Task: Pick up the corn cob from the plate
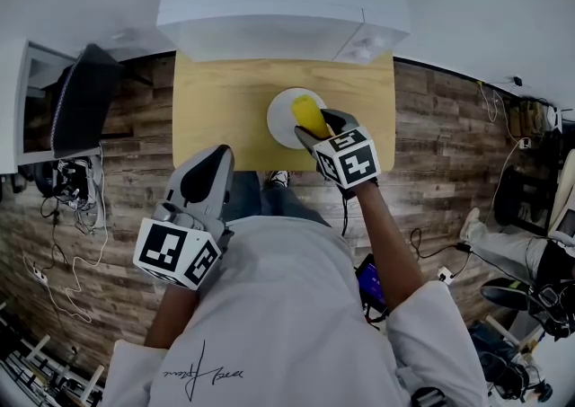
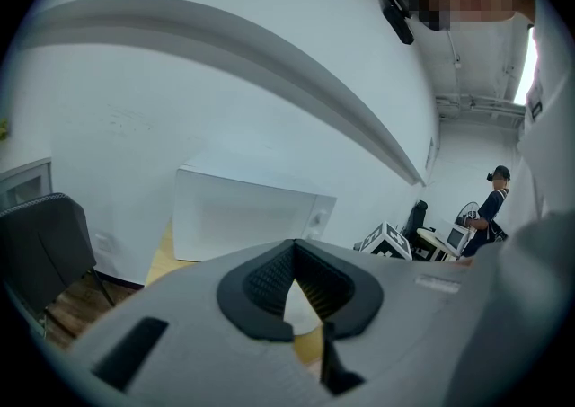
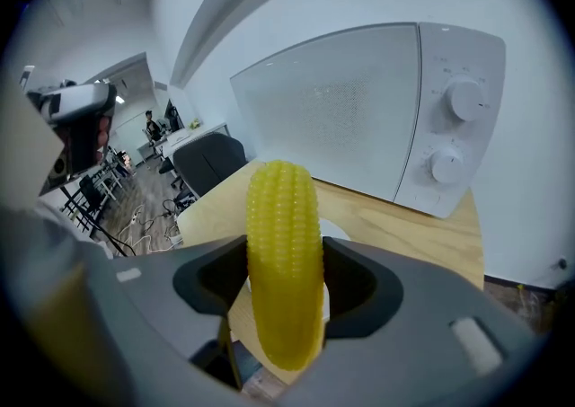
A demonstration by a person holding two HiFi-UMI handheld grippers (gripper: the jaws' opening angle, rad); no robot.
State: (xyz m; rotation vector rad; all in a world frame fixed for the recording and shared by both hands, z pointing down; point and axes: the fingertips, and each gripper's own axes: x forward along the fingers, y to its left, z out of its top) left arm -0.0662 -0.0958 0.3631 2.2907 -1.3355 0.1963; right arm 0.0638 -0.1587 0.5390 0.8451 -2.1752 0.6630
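A yellow corn cob (image 3: 284, 261) stands between the jaws of my right gripper (image 3: 286, 284), which is shut on it. In the head view the corn cob (image 1: 308, 115) hangs over the white plate (image 1: 281, 116) on the wooden table (image 1: 216, 100), with the right gripper (image 1: 322, 131) at the plate's near right edge. A sliver of the plate (image 3: 328, 306) shows under the cob. My left gripper (image 1: 205, 177) is held back off the table's near edge, over the person's lap. Its jaws (image 2: 296, 293) meet at the tips with nothing between them.
A white microwave (image 1: 278, 5) stands at the back of the table; its door and two knobs (image 3: 454, 127) face me. An office chair (image 1: 83, 100) stands left of the table. Cables lie on the wooden floor (image 1: 63, 225). People stand far off in the room (image 2: 492, 207).
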